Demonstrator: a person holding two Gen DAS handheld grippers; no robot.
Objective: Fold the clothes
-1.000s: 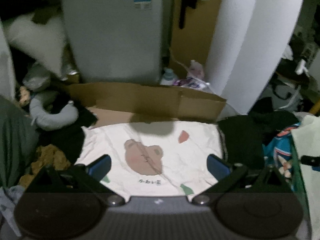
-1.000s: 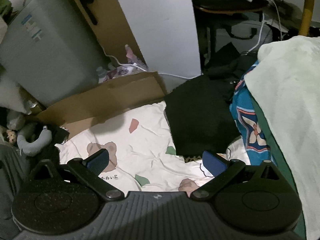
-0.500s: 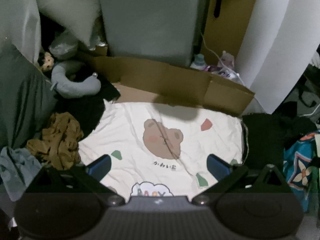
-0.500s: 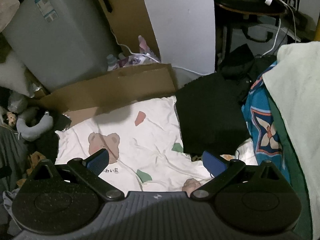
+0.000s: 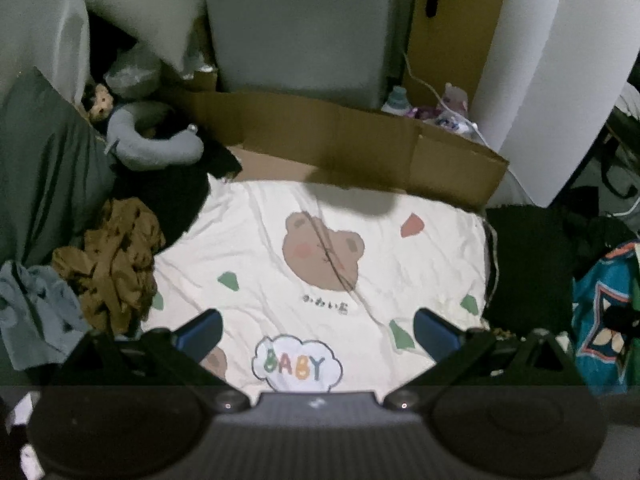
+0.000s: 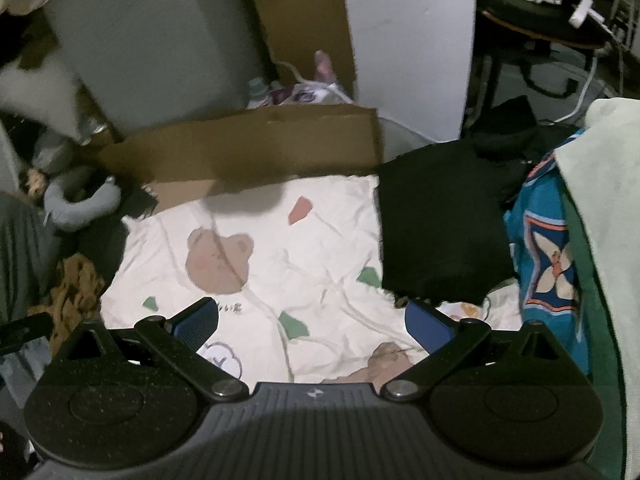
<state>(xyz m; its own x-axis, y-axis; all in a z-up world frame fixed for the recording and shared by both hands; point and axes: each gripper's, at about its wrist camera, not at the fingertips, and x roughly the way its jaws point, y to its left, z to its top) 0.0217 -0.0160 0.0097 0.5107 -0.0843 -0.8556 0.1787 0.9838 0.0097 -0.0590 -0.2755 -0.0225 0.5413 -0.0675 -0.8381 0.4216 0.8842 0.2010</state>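
A white sheet with a bear print point(image 5: 320, 256) point(image 6: 256, 264) lies spread flat in the middle. A folded black garment point(image 6: 440, 232) point(image 5: 528, 268) rests on its right edge. A crumpled brown garment point(image 5: 112, 256) point(image 6: 76, 288) and a blue-grey one point(image 5: 36, 312) are heaped at the left. My left gripper point(image 5: 318, 332) hovers open above the sheet's near part with nothing between its blue pads. My right gripper point(image 6: 312, 322) is open too, over the sheet near the black garment's front corner.
A flattened cardboard box point(image 5: 360, 148) point(image 6: 248, 148) stands behind the sheet, with a grey appliance point(image 5: 304, 28) behind it. A grey neck pillow point(image 5: 152, 144) and dark green bedding point(image 5: 40, 172) lie left. A teal patterned cloth point(image 6: 544, 256) and pale green towel point(image 6: 604, 216) lie right.
Both grippers drew back and up, so more of the sheet shows, including the BABY cloud. The left view swung leftward, bringing the brown and blue-grey garments into sight. Both stayed open.
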